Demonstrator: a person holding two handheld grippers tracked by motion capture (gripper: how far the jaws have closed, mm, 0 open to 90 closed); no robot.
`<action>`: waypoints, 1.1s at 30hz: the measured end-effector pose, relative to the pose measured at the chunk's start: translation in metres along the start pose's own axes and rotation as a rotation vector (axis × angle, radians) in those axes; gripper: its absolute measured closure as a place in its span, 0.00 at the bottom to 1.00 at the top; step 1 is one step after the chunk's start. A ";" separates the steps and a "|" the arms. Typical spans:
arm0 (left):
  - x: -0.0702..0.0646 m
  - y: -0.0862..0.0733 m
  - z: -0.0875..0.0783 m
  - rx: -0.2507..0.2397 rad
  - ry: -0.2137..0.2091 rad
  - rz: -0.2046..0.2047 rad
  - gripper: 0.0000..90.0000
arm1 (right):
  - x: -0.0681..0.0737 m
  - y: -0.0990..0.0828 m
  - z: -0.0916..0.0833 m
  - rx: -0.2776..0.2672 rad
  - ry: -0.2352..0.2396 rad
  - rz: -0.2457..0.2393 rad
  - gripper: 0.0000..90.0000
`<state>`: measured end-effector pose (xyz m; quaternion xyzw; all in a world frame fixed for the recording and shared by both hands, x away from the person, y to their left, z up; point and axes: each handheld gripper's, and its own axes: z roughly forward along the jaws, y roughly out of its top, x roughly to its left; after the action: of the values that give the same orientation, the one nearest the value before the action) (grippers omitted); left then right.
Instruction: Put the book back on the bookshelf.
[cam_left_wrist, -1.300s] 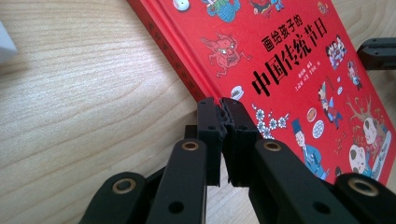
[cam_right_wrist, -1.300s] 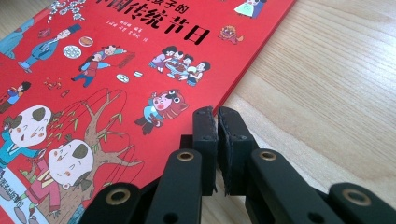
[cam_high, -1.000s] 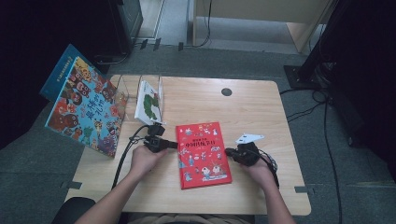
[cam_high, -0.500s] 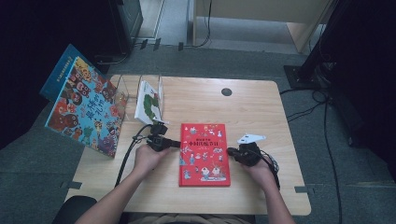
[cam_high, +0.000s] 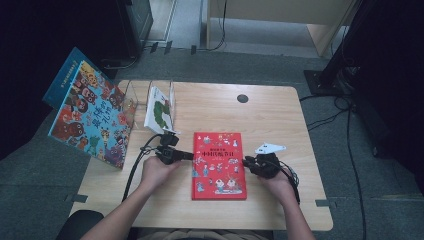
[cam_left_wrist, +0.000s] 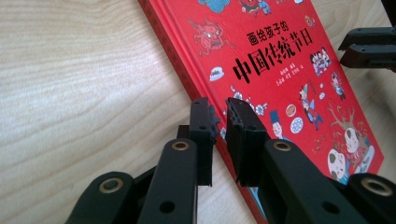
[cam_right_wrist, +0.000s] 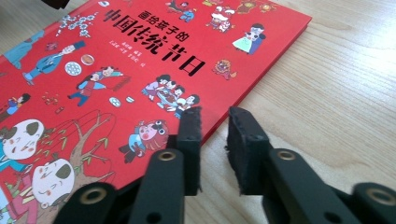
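A red picture book (cam_high: 219, 165) lies flat on the wooden table (cam_high: 280, 125), cover up. My left gripper (cam_high: 191, 156) sits at its left edge and my right gripper (cam_high: 245, 161) at its right edge. In the left gripper view the left gripper (cam_left_wrist: 219, 109) has just been opening. A narrow gap shows between its jaws, just over the red book's (cam_left_wrist: 280, 60) spine edge, and nothing is pinched. The right gripper (cam_right_wrist: 215, 119) has also just been opening. One of its jaws rests by the red book's (cam_right_wrist: 116, 56) edge, with bare table in the gap.
A large colourful book (cam_high: 95, 117) leans at the table's left side. A clear holder with a white and green book (cam_high: 160, 107) stands at the back left. A round cable hole (cam_high: 242, 98) is in the back middle. Cables (cam_high: 135, 170) trail from both grippers.
The red book has turned slightly and now lies square to the table's front edge. Both hands have stayed at its two sides.
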<state>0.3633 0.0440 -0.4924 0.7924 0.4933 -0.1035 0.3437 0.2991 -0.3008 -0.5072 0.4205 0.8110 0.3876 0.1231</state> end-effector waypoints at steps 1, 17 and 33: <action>0.000 -0.001 -0.001 0.001 -0.006 0.001 0.90 | 0.001 0.000 0.000 -0.001 0.003 0.004 0.78; -0.006 -0.011 -0.002 0.016 0.007 0.019 0.71 | 0.004 0.001 0.000 0.044 0.017 0.109 0.68; -0.001 -0.012 0.002 0.021 0.017 0.032 0.70 | 0.015 0.018 0.009 0.152 0.000 0.244 0.60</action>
<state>0.3527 0.0455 -0.4985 0.8046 0.4825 -0.0965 0.3325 0.3049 -0.2781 -0.4987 0.5240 0.7809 0.3372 0.0430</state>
